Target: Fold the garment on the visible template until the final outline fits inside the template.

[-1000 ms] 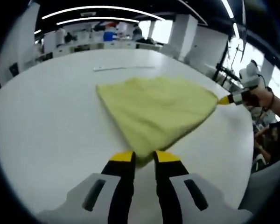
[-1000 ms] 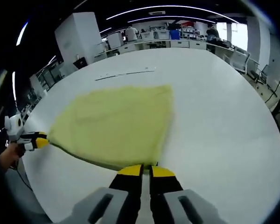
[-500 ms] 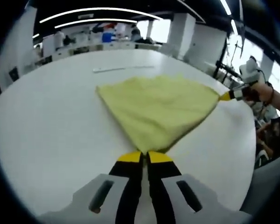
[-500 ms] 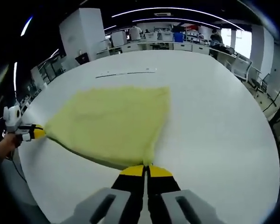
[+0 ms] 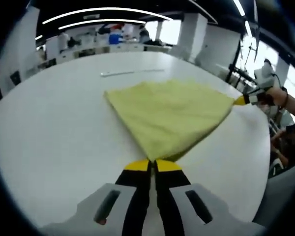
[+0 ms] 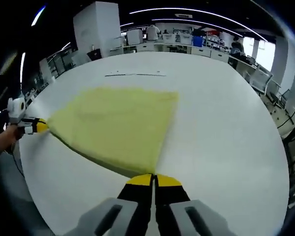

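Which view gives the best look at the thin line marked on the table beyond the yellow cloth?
The right gripper view: the line sits near mid-frame, clear of the yellow cloth. The left gripper view shows it too, equally thin.

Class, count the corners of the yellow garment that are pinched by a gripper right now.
2: the left gripper pinches one corner of the yellow garment, the right gripper the other.

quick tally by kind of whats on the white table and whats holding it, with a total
yellow cloth garment: 1
grippers pinching its corners: 2, the left gripper and the right gripper
thin marked line on the table, beyond the garment: 1
total: 4
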`<action>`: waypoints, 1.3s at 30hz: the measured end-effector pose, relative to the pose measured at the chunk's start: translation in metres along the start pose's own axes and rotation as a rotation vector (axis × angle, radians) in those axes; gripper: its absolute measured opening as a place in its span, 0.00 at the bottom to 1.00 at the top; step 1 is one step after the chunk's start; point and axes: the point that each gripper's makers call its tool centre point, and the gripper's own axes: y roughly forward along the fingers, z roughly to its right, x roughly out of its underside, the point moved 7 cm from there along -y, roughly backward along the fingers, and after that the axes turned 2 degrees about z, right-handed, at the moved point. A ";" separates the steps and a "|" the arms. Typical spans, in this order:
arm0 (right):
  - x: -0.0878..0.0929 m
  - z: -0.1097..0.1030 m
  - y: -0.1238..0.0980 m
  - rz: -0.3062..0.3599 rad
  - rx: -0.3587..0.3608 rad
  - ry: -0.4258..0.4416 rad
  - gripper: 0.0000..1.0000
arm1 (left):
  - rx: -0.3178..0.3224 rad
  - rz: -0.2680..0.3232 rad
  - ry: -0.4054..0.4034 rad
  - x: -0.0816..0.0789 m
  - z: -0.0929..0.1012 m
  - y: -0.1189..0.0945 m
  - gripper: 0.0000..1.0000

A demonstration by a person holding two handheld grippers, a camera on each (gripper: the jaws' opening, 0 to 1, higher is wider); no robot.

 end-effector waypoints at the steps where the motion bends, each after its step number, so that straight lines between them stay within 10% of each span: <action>1: 0.000 0.000 0.000 -0.001 -0.003 0.000 0.00 | 0.002 -0.001 0.001 0.000 0.000 0.000 0.00; 39: 0.031 -0.015 -0.021 -0.018 -0.090 0.024 0.00 | 0.017 -0.051 0.061 0.018 0.013 -0.035 0.00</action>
